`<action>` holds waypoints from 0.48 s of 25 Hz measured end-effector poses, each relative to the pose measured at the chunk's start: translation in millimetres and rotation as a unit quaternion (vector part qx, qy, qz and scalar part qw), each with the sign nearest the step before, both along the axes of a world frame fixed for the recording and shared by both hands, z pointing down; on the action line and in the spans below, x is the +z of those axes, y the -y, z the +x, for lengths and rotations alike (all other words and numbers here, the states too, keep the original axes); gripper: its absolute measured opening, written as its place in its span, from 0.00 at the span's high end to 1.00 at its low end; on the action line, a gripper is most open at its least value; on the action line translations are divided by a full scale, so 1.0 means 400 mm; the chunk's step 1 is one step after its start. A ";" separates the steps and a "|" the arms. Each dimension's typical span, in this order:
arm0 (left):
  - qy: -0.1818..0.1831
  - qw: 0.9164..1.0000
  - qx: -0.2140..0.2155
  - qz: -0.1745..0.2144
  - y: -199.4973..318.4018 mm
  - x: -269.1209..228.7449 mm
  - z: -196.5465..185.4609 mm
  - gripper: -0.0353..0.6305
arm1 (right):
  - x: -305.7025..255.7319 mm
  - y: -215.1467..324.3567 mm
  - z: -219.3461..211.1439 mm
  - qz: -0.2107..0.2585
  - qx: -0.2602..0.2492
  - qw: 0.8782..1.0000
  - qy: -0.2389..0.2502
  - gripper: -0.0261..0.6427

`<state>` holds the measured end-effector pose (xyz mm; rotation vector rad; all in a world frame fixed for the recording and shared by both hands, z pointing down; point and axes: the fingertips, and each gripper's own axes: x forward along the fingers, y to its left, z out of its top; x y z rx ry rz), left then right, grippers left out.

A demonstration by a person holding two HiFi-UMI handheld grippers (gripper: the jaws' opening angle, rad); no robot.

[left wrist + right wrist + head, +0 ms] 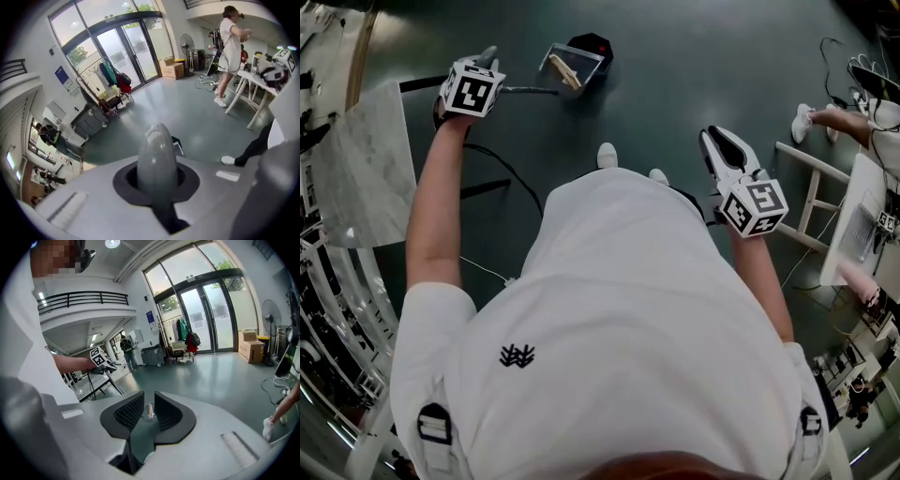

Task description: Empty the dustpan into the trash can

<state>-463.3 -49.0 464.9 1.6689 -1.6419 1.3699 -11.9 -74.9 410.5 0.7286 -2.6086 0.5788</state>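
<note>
Head view, left hand-held gripper (488,58) holding dustpan (572,67) at trash can (594,44)

- We see a smooth floor (694,66) with a soft sheen.
- The dustpan (572,64) looks like clear glossy plastic, its thin handle (530,90) like metal.
- The right gripper (149,401) has a smooth grey plastic shell and black ribbed pads (129,412).
- Our shirt (628,309) is white matt cloth.

Dark green floor (675,75), glass doors (211,319), balcony railing (84,298)
</note>
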 end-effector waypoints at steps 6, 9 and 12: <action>0.058 0.993 0.100 -0.029 0.093 0.030 0.035 0.86 | 0.010 -0.001 0.008 -0.005 0.030 1.000 -0.003 0.86; 0.121 0.980 0.156 -0.036 0.142 0.025 0.043 0.86 | 0.010 -0.004 0.017 -0.006 0.043 0.999 -0.004 0.86; 0.173 0.962 0.207 -0.043 0.186 0.027 0.052 0.86 | 0.016 -0.013 0.028 -0.010 0.054 0.998 -0.006 0.86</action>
